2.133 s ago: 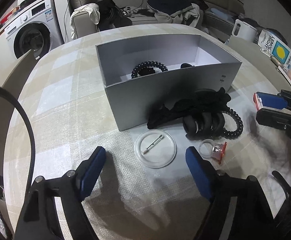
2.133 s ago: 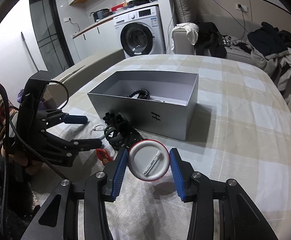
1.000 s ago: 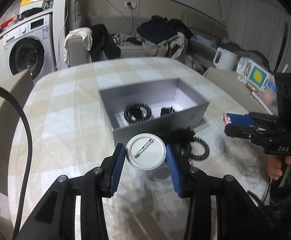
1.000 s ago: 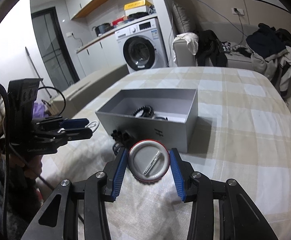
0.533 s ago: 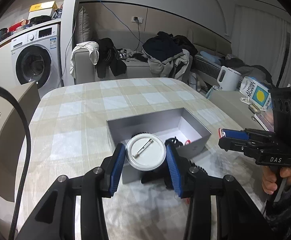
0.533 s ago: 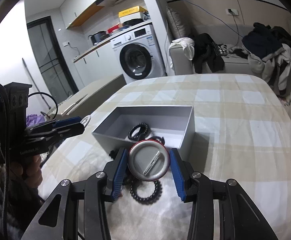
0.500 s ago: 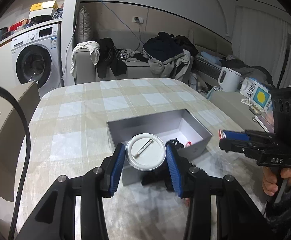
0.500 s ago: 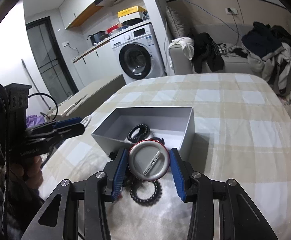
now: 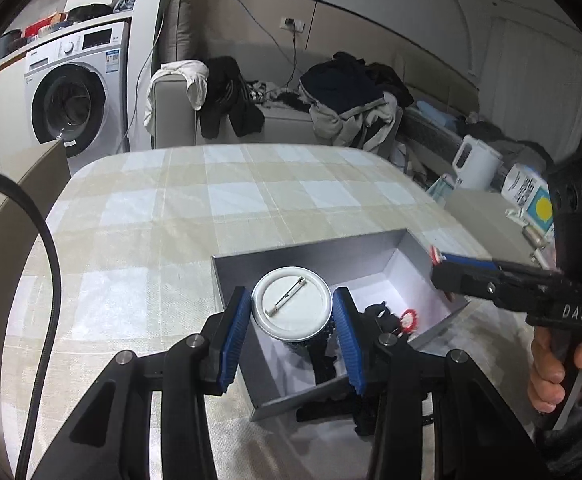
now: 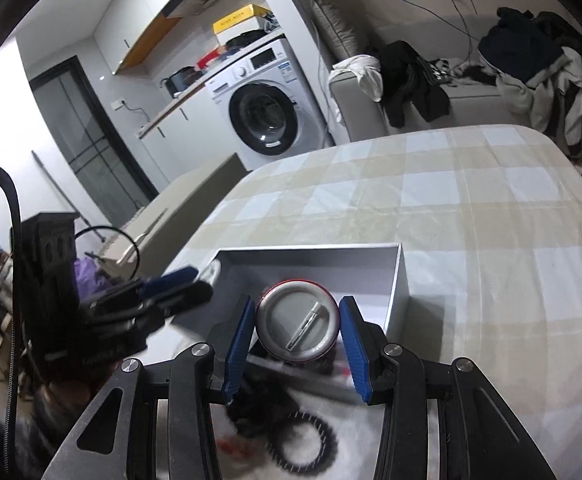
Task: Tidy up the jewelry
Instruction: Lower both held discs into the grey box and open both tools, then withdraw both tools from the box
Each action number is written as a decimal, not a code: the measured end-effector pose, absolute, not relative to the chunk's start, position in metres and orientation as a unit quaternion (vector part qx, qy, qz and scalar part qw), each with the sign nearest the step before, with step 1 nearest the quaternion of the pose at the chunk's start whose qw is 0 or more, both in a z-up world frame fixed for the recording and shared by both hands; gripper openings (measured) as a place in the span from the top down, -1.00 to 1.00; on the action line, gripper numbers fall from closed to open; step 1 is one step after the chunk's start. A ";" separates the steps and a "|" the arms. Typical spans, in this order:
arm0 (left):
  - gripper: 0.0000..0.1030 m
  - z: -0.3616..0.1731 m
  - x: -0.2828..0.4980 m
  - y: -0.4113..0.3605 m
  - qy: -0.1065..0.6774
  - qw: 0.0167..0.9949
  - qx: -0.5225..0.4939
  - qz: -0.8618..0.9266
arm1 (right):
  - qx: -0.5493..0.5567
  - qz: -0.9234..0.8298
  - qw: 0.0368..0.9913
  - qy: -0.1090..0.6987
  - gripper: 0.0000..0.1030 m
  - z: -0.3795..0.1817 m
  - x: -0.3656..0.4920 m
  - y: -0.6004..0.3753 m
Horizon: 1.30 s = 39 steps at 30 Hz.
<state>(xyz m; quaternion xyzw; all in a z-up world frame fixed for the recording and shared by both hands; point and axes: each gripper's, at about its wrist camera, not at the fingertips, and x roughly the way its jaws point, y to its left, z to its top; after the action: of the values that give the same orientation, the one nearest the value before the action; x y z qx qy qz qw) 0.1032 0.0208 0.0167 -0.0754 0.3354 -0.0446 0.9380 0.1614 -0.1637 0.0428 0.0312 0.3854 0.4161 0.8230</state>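
My left gripper [image 9: 291, 311] is shut on a white round pin badge [image 9: 291, 304], back side up, held above the open grey box [image 9: 315, 258]. My right gripper [image 10: 297, 328] is shut on a red-rimmed round pin badge [image 10: 297, 327], also back side up, over the same box [image 10: 307, 256]. Inside the box lie a small red-frilled item [image 9: 408, 319] and dark hair ties [image 9: 379, 314], partly hidden by the badge. A black coiled hair tie [image 10: 305, 446] lies on the table in front of the box. The right gripper shows in the left wrist view [image 9: 443, 266], the left in the right wrist view [image 10: 187, 288].
The table [image 9: 171, 208] has a beige checked cloth. More black hair accessories [image 9: 331, 404] lie by the box's near wall. A washing machine [image 9: 73, 100] and a sofa with clothes [image 9: 331, 92] stand behind. A white kettle [image 9: 475, 162] and cartons stand at right.
Both grippers have lifted and moved forward over the box, each still holding its badge. The box now sits directly under the badges.
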 end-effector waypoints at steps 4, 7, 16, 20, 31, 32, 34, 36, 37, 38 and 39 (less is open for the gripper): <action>0.29 0.014 0.102 0.013 0.339 0.938 -0.058 -0.047 | 0.008 0.404 0.828 0.389 0.19 0.035 0.164 -0.149; 0.29 0.012 0.103 0.009 0.339 0.939 -0.042 -0.040 | -0.003 0.403 0.828 0.389 0.19 0.032 0.163 -0.144; 0.29 0.015 0.105 0.011 0.343 0.937 -0.048 -0.037 | -0.023 0.397 0.831 0.389 0.17 0.031 0.164 -0.137; 0.24 0.016 0.104 0.010 0.351 0.934 -0.055 -0.045 | -0.011 0.410 0.829 0.380 -0.02 0.037 0.160 -0.142; -0.98 0.039 0.062 0.007 0.317 0.944 -0.079 -0.053 | -0.018 0.369 0.857 0.359 -1.00 0.051 0.130 -0.197; -0.98 0.038 0.057 0.006 0.317 0.944 -0.078 -0.054 | -0.023 0.363 0.860 0.359 -1.00 0.048 0.126 -0.201; -0.98 0.032 0.053 0.004 0.322 0.942 -0.071 -0.055 | -0.032 0.355 0.861 0.363 -1.00 0.040 0.120 -0.207; -0.98 0.024 0.051 0.000 0.335 0.938 -0.069 -0.061 | -0.042 0.350 0.856 0.378 -1.00 0.026 0.116 -0.209; -0.98 0.021 0.051 -0.002 0.341 0.935 -0.068 -0.065 | -0.045 0.351 0.853 0.385 -1.00 0.021 0.116 -0.209; -0.98 0.017 0.051 -0.004 0.347 0.933 -0.067 -0.068 | -0.053 0.350 0.846 0.399 -1.00 0.014 0.118 -0.205; -0.98 0.011 0.052 -0.007 0.353 0.930 -0.066 -0.072 | -0.060 0.351 0.841 0.408 -1.00 0.011 0.118 -0.202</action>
<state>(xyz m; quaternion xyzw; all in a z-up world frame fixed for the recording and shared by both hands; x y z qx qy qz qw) 0.0524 -0.0068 0.0112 -0.0661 0.3532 -0.0717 0.9305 0.1184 -0.2018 0.0112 -0.0602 0.4076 0.3506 0.8410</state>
